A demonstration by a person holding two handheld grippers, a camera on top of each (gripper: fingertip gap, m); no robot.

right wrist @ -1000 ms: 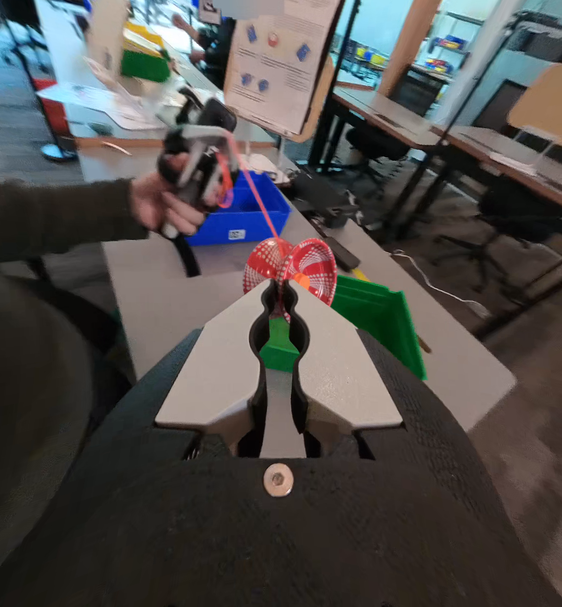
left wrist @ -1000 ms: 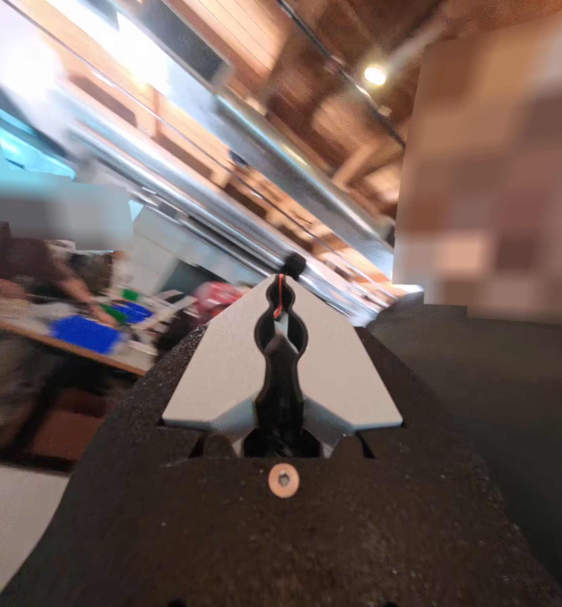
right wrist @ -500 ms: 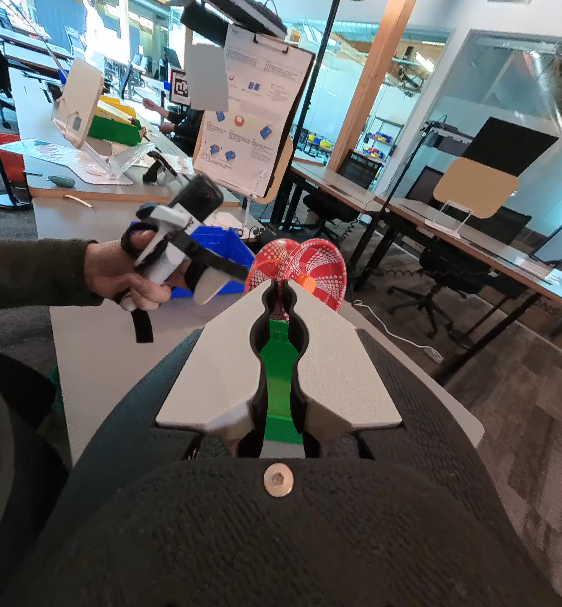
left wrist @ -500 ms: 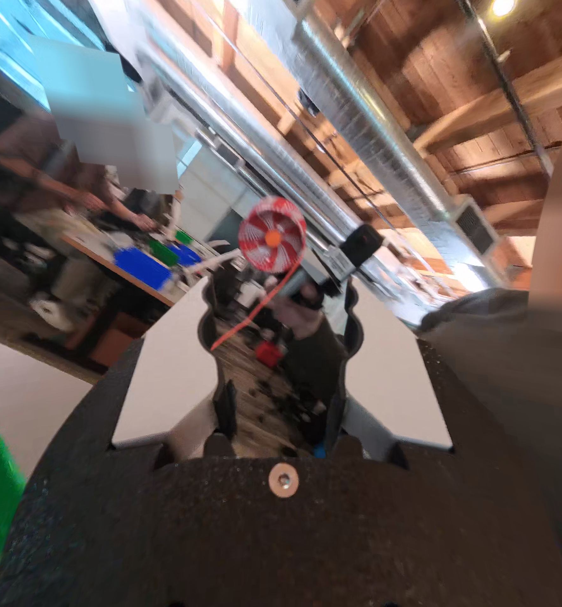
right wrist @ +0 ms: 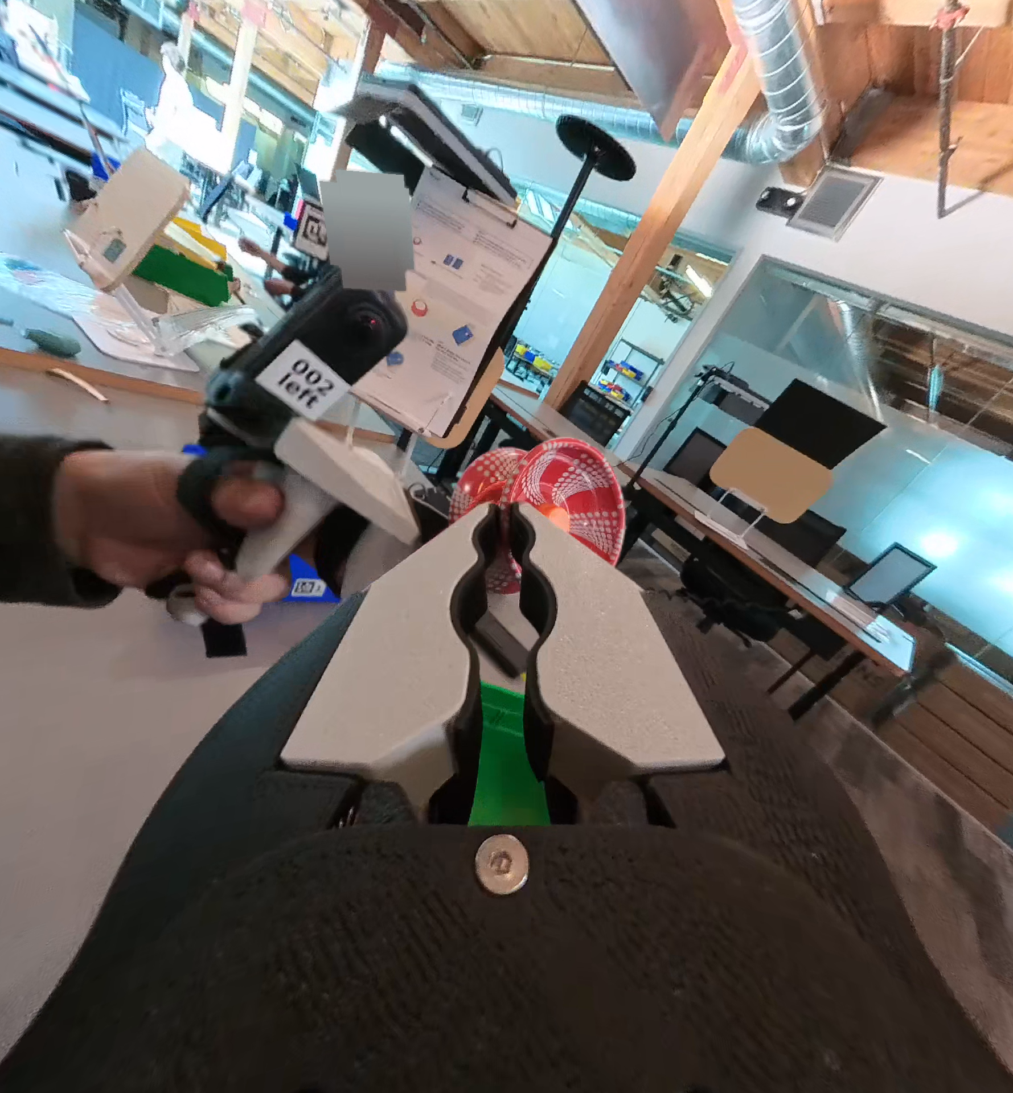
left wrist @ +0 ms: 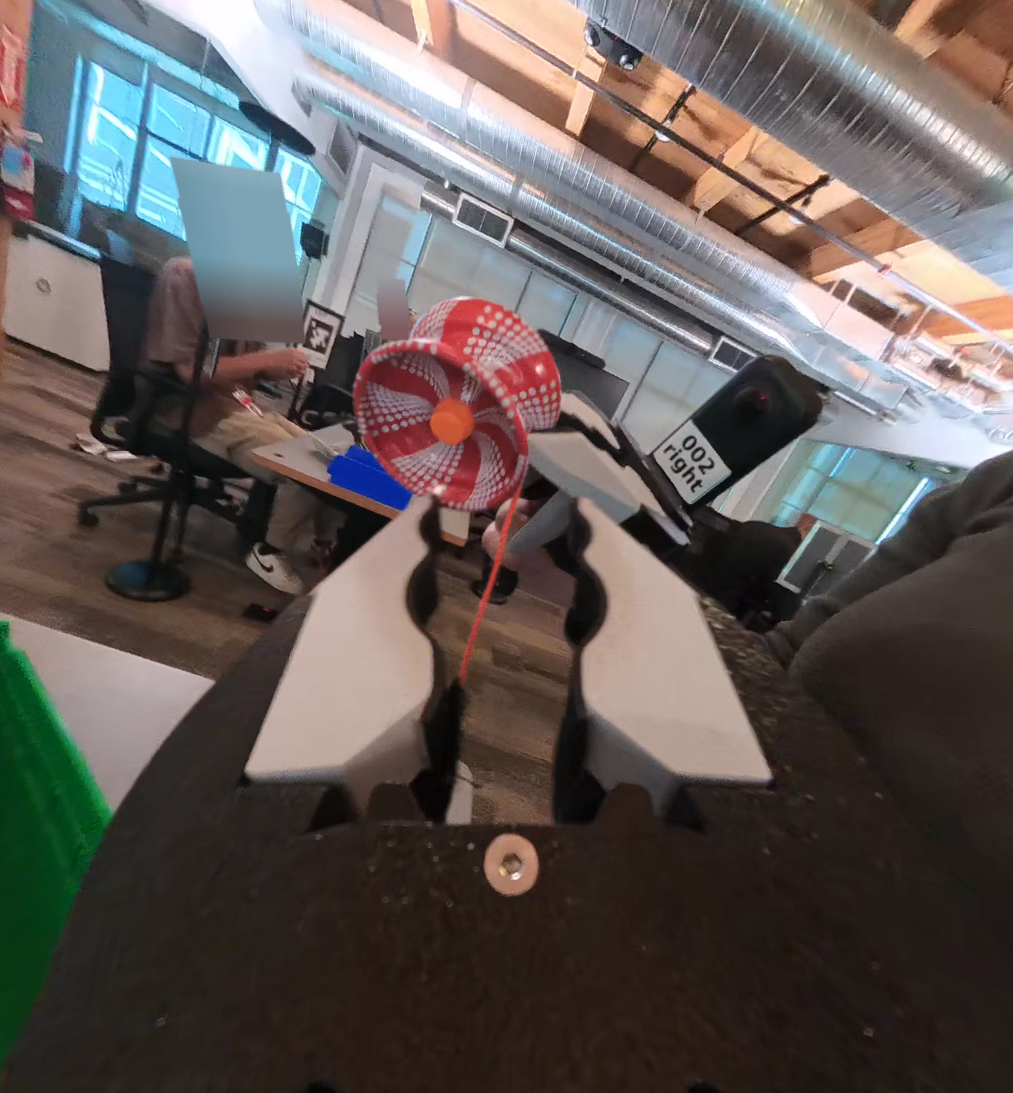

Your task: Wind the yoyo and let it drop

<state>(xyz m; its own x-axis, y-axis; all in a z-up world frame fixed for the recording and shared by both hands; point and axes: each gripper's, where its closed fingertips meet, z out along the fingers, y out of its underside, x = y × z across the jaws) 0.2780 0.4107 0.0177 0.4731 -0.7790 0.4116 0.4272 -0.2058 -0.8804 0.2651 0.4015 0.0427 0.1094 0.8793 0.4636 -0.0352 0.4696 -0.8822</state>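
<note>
The red yoyo with white dots and an orange hub (left wrist: 456, 408) is held in the air in front of my left gripper (left wrist: 501, 514). My left gripper is open, its fingers spread wide. The red string (left wrist: 486, 591) runs from the yoyo down into the gap and ends at the inner pad of the left finger. My right gripper (right wrist: 507, 516) is shut on the yoyo (right wrist: 575, 497), its tips pinching the groove between the two halves. The right gripper (left wrist: 581, 473) shows behind the yoyo in the left wrist view. The left gripper (right wrist: 344, 473), held by a hand, shows left of the yoyo in the right wrist view.
A green bin (right wrist: 504, 745) sits on the grey table (right wrist: 48, 710) under my right gripper; it also shows in the left wrist view (left wrist: 19, 769). A blue bin (right wrist: 308, 582) lies behind the hand. A clipboard on a stand (right wrist: 462, 307) stands beyond. A seated person (left wrist: 226, 402) works at a far desk. Both grippers' tips are close together, under 4 cm apart.
My left gripper was shut on the string a second ago and is now open. Both grippers have tilted upward, and the left one has come closer to the yoyo.
</note>
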